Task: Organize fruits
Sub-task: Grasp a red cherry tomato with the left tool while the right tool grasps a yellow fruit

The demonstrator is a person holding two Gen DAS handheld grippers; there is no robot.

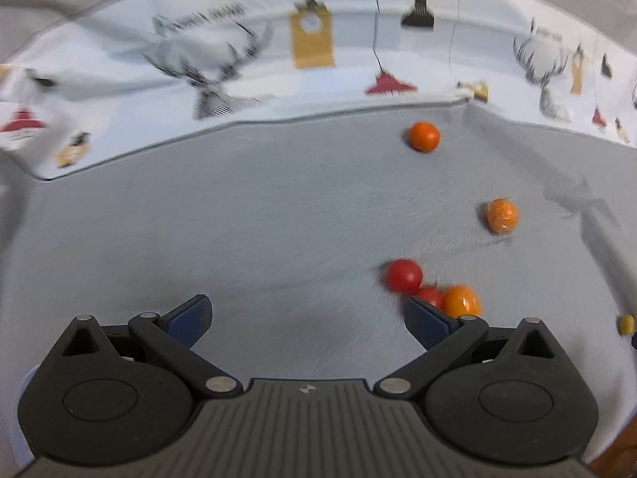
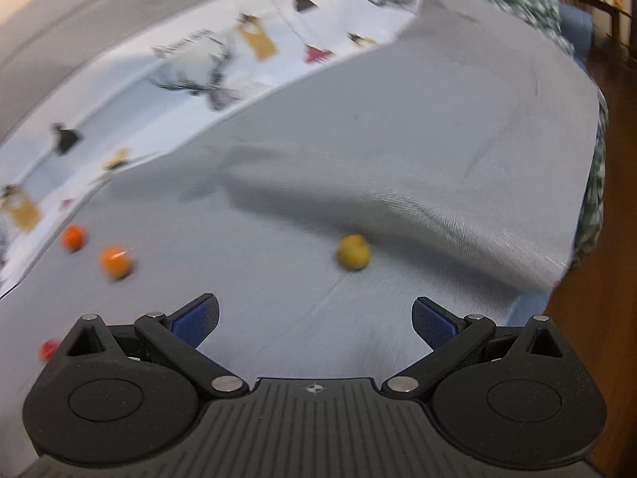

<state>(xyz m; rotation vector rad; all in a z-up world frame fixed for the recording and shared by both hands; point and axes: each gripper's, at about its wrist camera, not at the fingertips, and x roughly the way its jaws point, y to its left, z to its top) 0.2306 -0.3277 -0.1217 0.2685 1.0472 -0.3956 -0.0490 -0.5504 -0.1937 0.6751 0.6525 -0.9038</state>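
In the left wrist view several small fruits lie on a grey cloth (image 1: 258, 219): an orange one (image 1: 424, 136) far back, a wrapped orange one (image 1: 501, 215) to the right, two red tomatoes (image 1: 403, 275) and an orange fruit (image 1: 461, 300) just beyond my right finger. My left gripper (image 1: 308, 318) is open and empty, left of that cluster. In the right wrist view a yellow-green fruit (image 2: 352, 252) lies ahead of my right gripper (image 2: 314, 316), which is open and empty. Two orange fruits (image 2: 115, 261) and a red one (image 2: 48, 349) lie to the left.
A white printed cloth with deer and lamp patterns (image 1: 223, 75) borders the grey cloth at the back. The grey cloth rises in a fold (image 2: 438, 183) to the right in the right wrist view. A wooden floor (image 2: 613, 239) lies beyond the right edge.
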